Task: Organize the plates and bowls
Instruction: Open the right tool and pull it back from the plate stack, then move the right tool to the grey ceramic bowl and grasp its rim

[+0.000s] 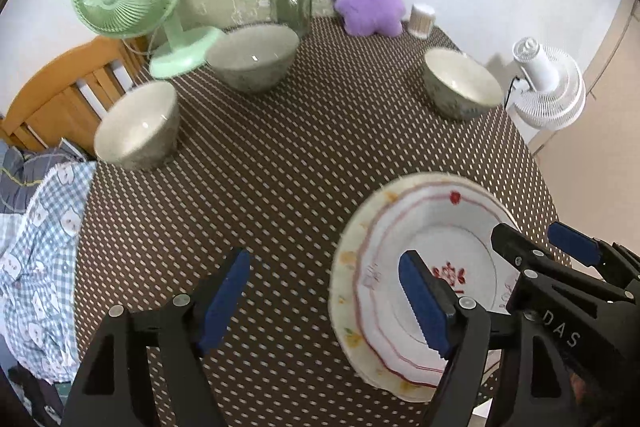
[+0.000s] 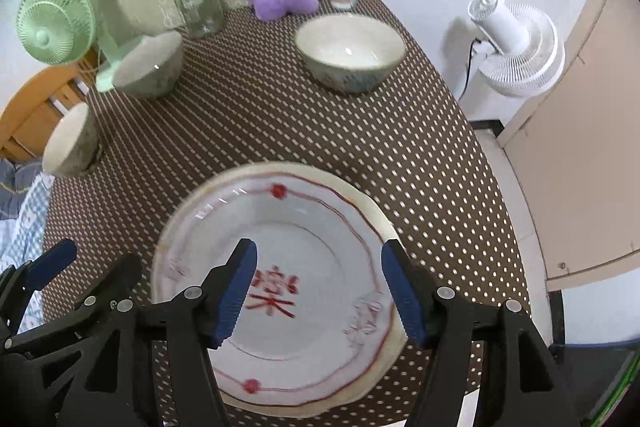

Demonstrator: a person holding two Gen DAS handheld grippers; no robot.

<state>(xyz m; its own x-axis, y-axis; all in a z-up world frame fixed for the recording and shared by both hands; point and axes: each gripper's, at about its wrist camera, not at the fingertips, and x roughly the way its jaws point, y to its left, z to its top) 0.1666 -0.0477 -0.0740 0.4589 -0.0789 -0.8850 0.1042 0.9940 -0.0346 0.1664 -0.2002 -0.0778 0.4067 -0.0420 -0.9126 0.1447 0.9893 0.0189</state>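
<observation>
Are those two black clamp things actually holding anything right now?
No. The left tool and the right tool are open, hovering over the stacked plates.

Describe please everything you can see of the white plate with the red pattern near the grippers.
The round white plate with red line border and red flower motif looks like glazed ceramic, with a wavy red ring, small red flowers on the rim and a red design in the centre. It lies flat on a larger cream plate with yellow marks, near the table's front edge. The right gripper hovers open over it; whether its fingers touch it is unclear.
</observation>
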